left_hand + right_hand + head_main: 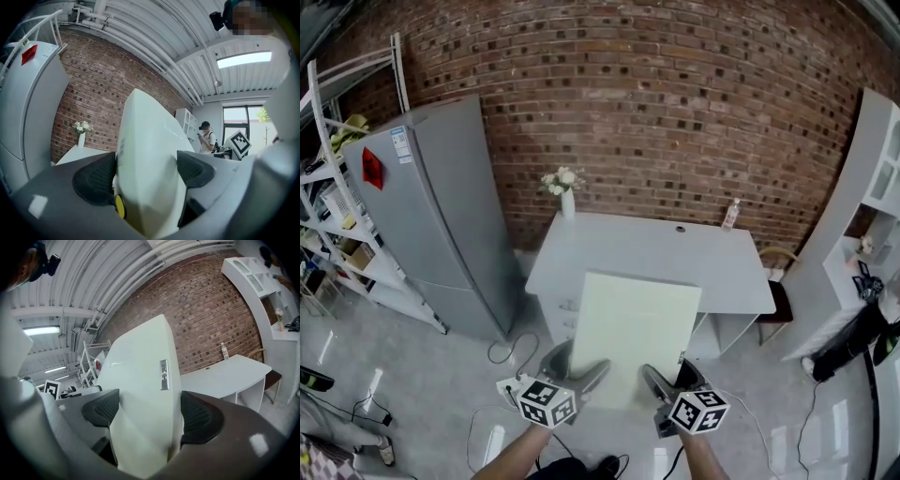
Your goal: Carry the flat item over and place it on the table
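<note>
Bright, even indoor light. Ceiling lamps (243,59) blow out white in both gripper views. Fisheye bends the brick wall (656,103); corners go black. Floor (422,375) shows glare; the panel (140,380) looks soft up close.

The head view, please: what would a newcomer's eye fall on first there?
The pale flat panel stands out at the centre, gripped at its near edge by the left gripper and right gripper, before the white table. Behind, the red brick wall fills the top, with a grey fridge at left.

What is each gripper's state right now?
Left gripper: shut on the pale green flat rectangular board.
Right gripper: shut on the same board.
</note>
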`<state>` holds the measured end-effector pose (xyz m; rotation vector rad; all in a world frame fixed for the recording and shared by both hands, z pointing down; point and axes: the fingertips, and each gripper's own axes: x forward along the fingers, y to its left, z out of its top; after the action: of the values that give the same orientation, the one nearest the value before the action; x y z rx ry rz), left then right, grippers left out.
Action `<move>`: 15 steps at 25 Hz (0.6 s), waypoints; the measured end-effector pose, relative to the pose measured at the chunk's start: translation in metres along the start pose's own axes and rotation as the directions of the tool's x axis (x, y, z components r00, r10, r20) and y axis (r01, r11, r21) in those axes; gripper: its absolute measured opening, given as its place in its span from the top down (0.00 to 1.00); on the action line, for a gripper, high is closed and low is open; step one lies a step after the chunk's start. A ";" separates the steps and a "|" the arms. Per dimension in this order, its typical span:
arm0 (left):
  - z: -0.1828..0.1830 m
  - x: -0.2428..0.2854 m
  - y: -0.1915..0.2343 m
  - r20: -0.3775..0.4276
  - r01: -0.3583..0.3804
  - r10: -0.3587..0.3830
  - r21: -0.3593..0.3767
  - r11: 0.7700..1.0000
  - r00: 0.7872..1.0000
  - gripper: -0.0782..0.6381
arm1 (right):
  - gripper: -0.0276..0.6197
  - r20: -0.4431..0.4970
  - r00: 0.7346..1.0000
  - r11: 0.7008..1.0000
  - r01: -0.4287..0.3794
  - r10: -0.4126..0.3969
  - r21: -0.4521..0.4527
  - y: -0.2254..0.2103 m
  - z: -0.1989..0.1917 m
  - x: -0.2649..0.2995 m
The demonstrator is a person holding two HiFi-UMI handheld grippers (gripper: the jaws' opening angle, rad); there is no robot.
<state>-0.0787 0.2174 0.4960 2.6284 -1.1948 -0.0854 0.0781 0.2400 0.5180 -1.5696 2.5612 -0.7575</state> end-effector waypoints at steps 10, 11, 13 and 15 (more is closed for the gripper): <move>0.004 0.032 0.001 0.000 -0.007 0.007 0.004 1.000 1.000 0.31 | 0.33 -0.005 1.000 1.000 -0.007 0.007 0.004 -0.026 0.016 0.013; 0.003 0.034 0.003 -0.002 -0.009 0.009 0.003 1.000 1.000 0.31 | 0.33 -0.007 1.000 1.000 -0.006 0.006 0.005 -0.028 0.016 0.016; 0.001 0.041 0.009 -0.005 -0.011 0.011 -0.004 1.000 1.000 0.31 | 0.33 -0.010 1.000 1.000 -0.003 0.003 0.006 -0.032 0.017 0.023; 0.002 0.051 0.016 -0.006 -0.009 0.009 -0.010 1.000 1.000 0.31 | 0.33 -0.010 1.000 1.000 0.002 -0.002 0.005 -0.038 0.021 0.032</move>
<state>-0.0571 0.1686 0.5011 2.6134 -1.2010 -0.0821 0.1001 0.1906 0.5228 -1.5714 2.5634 -0.7735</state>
